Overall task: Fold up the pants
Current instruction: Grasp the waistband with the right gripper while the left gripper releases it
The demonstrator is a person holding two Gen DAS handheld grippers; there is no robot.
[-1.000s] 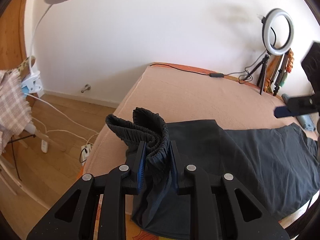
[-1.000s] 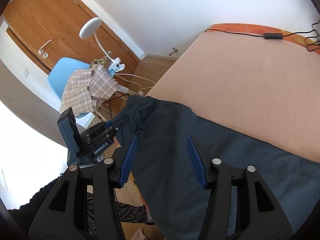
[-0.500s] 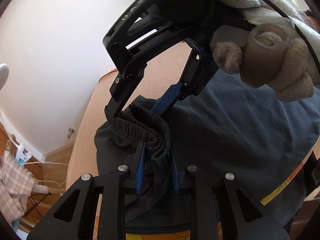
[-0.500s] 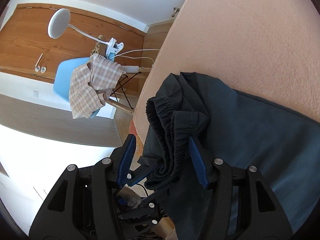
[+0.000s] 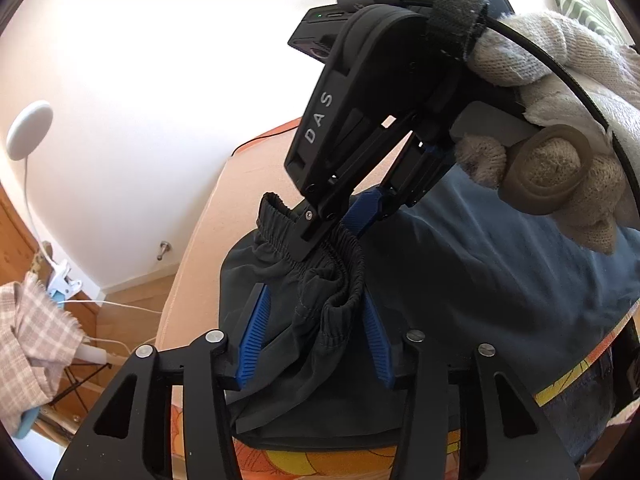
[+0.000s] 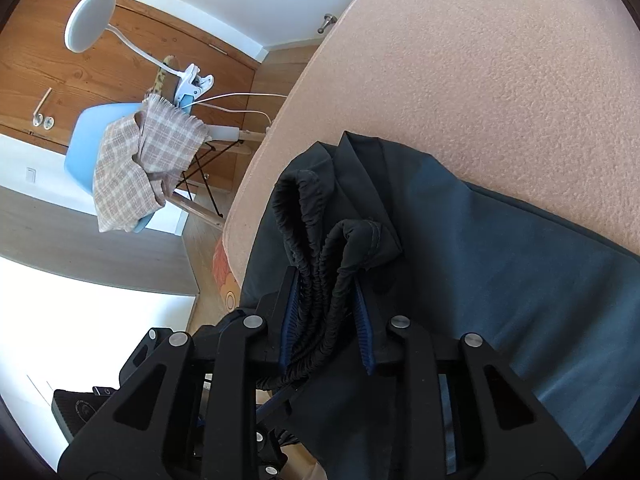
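Dark pants (image 5: 480, 280) lie spread on a peach bed cover (image 6: 480, 80). Their elastic waistband (image 5: 344, 276) is bunched up at the bed's near corner. My left gripper (image 5: 314, 294) has its jaws opening; the waistband hangs between the blue pads (image 5: 254, 340), which stand off the cloth. My right gripper (image 5: 332, 236), held by a gloved hand (image 5: 560, 120), reaches down from above onto the same bunch. In the right wrist view, the right gripper (image 6: 324, 278) is closing, and its pads press the folded waistband (image 6: 304, 208) from both sides. The pants (image 6: 500, 260) stretch away to the right.
A blue chair draped with a checked cloth (image 6: 136, 160) stands on the wooden floor beside the bed, with a white clip lamp (image 6: 90, 20) and cables. An orange patterned sheet (image 5: 280, 460) shows at the bed's near edge. The white wall runs close behind the bed.
The right gripper came down over the bunched waistband and closed on it. The left gripper, shut on the waistband before, has parted its jaws and rolled.
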